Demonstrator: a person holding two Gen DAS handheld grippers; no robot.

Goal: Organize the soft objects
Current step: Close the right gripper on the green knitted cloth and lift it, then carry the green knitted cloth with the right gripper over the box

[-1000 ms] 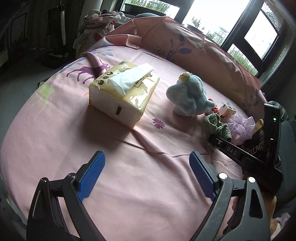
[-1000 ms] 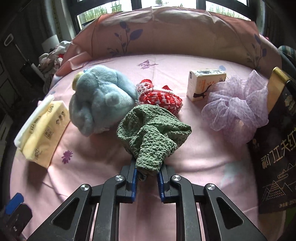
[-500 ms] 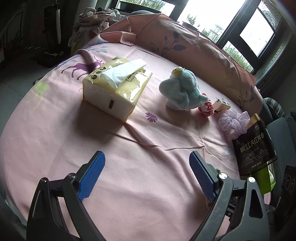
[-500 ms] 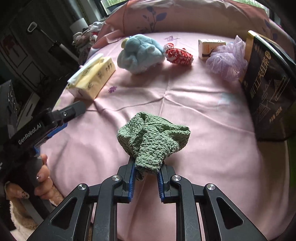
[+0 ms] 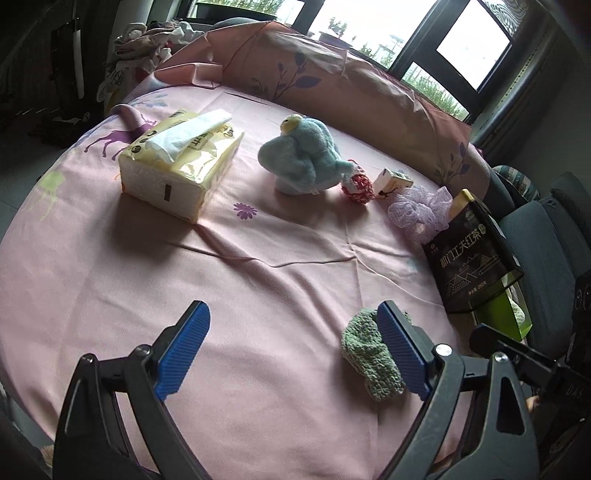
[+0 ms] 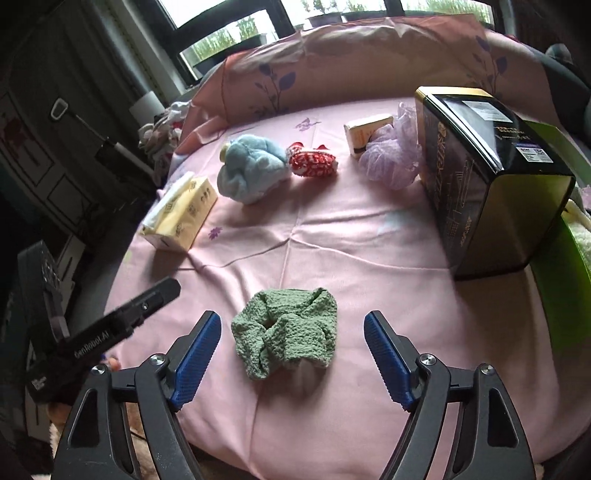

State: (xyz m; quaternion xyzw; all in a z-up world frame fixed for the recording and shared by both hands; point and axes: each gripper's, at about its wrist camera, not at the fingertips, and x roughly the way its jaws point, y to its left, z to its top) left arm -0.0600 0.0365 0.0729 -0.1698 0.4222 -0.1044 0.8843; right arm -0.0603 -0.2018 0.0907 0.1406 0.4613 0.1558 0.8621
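Right wrist view puts my right gripper low over a pink bedsheet, its 2 blue-padded fingers spread wide apart with nothing between them touching. I see the green knitted cloth lying crumpled on the sheet just ahead of the pads, free of both. At 10 o'clock sits a yellow tissue pack; at 11 o'clock a blue plush toy touches a red-and-white knitted item. Toward 1 o'clock a small carton lies against a lilac mesh scrunchie, and at 2 o'clock a black tea tin stands upright beside a lime-green bin. A long pink pillow with purple leaf prints edges the far side, under dark-framed windows showing greenery. The sheet is creased across its middle and printed with small purple flowers. From the left wrist view, my left gripper is likewise wide open above the sheet, the green cloth showing just behind its right pad at 4 o'clock. A heap of clothes sits at 11 o'clock beyond the bed, and a grey chair stands at 3 o'clock.
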